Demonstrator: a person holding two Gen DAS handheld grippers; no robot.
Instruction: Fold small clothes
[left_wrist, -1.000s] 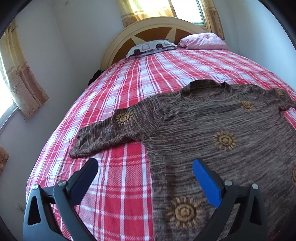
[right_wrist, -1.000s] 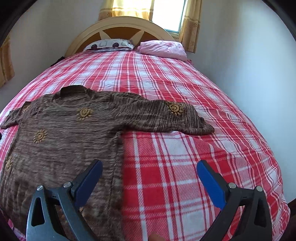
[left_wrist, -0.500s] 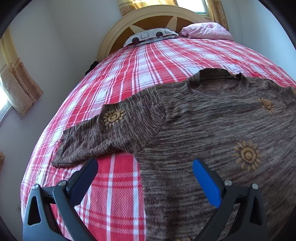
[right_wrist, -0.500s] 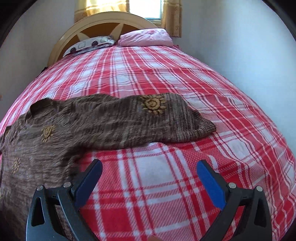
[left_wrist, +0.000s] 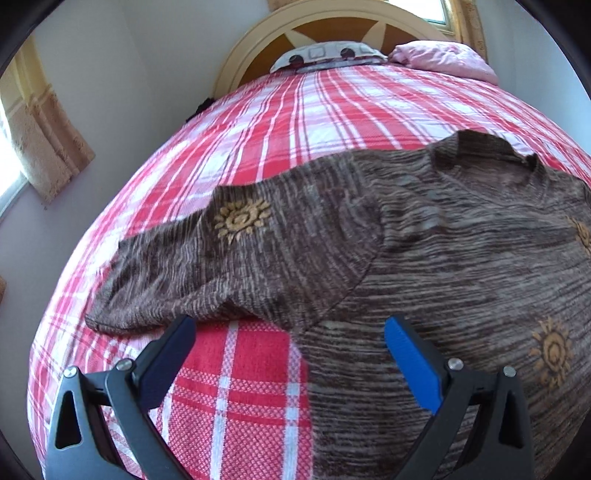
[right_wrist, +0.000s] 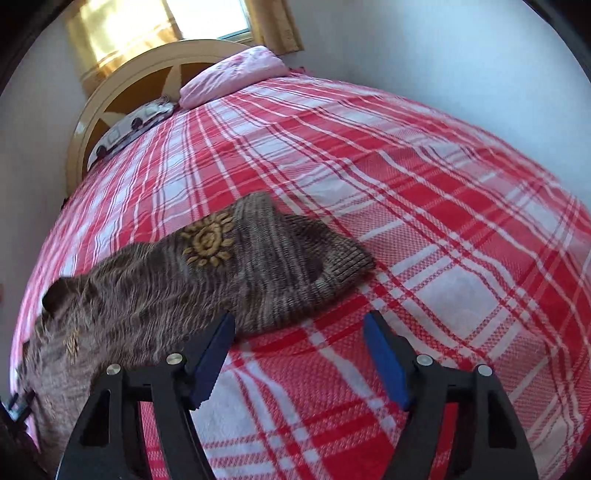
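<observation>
Brown marled knit, patterned with ochre suns: the sweater (left_wrist: 461, 258) lies face up and spread flat on the red-and-white plaid bedspread (left_wrist: 295, 122), collar toward the headboard (left_wrist: 332, 33), both sleeves stretched out sideways. The left gripper (left_wrist: 290, 334) hangs just short of the left sleeve (left_wrist: 207, 266), jaws spread wide and empty, one tip over bare bedspread, the other over the body panel near the armpit. The right gripper (right_wrist: 299, 334) stands just short of the right sleeve (right_wrist: 266, 269), near its ribbed cuff (right_wrist: 347, 266); its jaws have just been closing, are part-way in, and nothing lies between them yet. Likely faults from this position: the narrowing right jaws may meet before reaching the sleeve edge and pinch nothing, or catch only a few loose yarns and stretch the knit. Either gripper, pressing down into soft bedding, may nip the bedspread with the sleeve and drag it into the fold. Unequal grips on the two sleeves would probably skew the fold line and bunch the body panel.
</observation>
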